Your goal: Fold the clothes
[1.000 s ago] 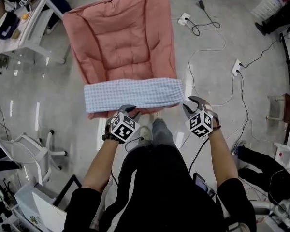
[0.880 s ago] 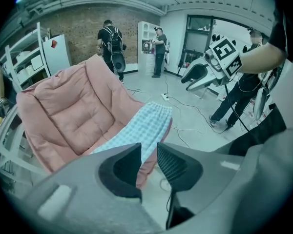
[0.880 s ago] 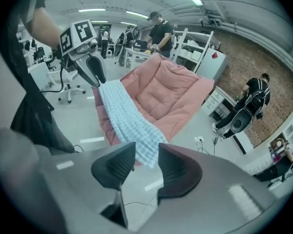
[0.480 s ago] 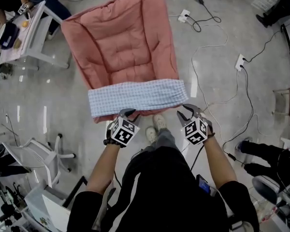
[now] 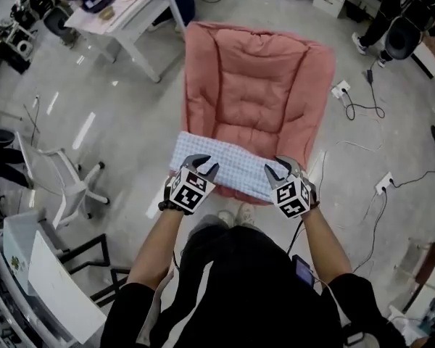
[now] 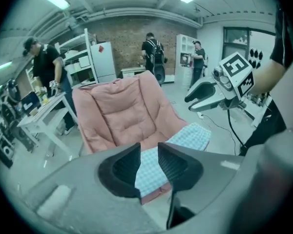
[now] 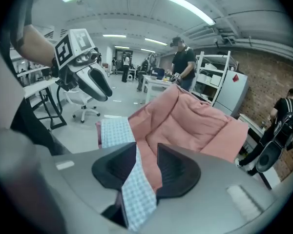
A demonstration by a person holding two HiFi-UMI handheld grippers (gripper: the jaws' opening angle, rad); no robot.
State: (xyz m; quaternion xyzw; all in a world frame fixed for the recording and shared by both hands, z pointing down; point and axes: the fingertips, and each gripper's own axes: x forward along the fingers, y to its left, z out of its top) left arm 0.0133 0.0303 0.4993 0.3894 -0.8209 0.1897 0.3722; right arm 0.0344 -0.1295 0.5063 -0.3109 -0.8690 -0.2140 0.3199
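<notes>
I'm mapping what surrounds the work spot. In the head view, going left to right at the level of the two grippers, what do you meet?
White office chair → left gripper → right gripper → white power strip on the floor.

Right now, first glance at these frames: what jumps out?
A salmon-pink quilted lounge chair stands on the grey floor at centre, with a blue-and-white checked cloth folded across its near edge. The left gripper hovers over the cloth's left end with its jaws apart. The right gripper is over the right end, its jaws have just been closing, and cloth shows between them.
</notes>
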